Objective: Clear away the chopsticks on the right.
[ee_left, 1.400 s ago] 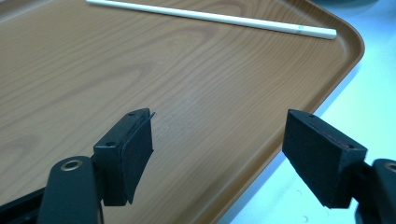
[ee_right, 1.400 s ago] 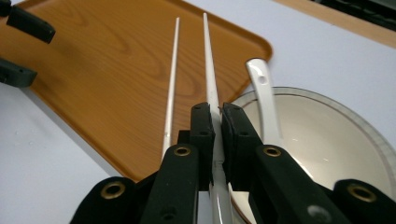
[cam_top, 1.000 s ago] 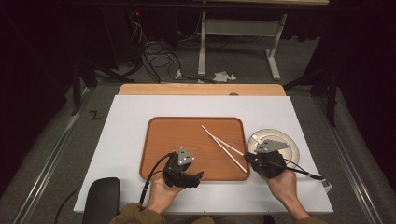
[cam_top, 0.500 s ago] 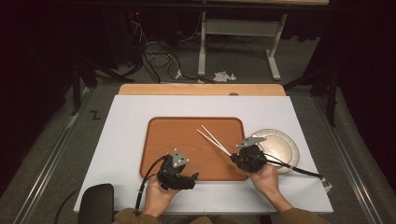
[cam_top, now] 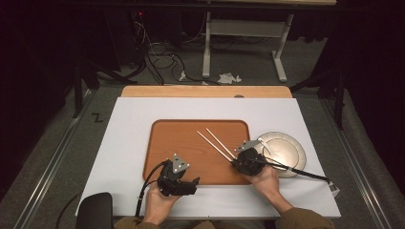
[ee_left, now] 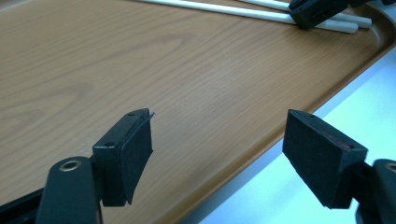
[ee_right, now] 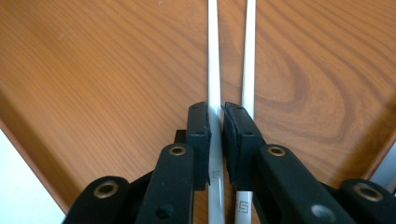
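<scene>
Tray (cam_top: 191,143), wooden, on white table (cam_top: 129,124); two white chopsticks (cam_top: 215,143) lying on its right half. Right gripper (ee_right: 215,126): fingers narrowed around one chopstick (ee_right: 214,70), the other chopstick (ee_right: 250,56) just beside. Left gripper (ee_left: 219,149): fingers wide, over tray's near edge. Plate (cam_top: 286,143) right of tray.

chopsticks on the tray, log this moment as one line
right gripper: shut on one chopstick | other chopstick: beside it on tray | left gripper: open, idle | plate: empty
</scene>
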The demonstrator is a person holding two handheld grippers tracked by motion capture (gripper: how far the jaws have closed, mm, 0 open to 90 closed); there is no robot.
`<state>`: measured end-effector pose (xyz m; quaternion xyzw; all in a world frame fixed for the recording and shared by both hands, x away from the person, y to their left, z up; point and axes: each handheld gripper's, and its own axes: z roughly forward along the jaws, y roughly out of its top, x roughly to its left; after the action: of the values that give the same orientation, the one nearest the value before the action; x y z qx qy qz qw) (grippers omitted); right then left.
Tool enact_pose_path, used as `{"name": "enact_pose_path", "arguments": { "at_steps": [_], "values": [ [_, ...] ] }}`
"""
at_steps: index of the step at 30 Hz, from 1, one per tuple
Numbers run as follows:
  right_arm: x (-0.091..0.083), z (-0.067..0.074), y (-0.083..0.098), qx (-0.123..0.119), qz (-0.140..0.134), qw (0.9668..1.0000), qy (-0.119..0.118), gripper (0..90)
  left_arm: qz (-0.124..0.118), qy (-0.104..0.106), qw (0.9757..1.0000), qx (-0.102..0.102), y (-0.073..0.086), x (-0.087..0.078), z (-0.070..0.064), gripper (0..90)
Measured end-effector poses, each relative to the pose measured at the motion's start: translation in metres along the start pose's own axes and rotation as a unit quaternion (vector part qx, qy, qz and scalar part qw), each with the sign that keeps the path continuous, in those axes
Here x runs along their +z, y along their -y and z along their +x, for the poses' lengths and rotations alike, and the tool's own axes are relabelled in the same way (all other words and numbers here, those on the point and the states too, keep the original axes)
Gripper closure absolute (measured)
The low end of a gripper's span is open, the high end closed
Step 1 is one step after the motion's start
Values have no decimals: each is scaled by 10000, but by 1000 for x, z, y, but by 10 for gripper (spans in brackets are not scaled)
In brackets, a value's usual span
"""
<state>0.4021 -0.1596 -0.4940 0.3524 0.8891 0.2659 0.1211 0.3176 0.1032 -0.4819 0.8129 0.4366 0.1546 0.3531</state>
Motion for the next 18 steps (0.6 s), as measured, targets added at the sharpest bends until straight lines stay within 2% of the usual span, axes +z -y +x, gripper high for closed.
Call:
{"name": "enact_pose_path", "arguments": {
  "at_steps": [7, 13, 18],
  "values": [
    [-2, 0, 0, -62, -38, 10000, 28, 782, -7, 4, 10000, 11, 0, 0, 0, 240],
    [-14, -2, -1, -55, -312, 9994, -117, 764, -5, 27, 10000, 22, 0, 0, -1, 240],
    [-26, -4, -1, -150, -481, 9986, -158, 740, -11, 39, 10000, 21, 0, -1, 0, 241]
  ]
}}
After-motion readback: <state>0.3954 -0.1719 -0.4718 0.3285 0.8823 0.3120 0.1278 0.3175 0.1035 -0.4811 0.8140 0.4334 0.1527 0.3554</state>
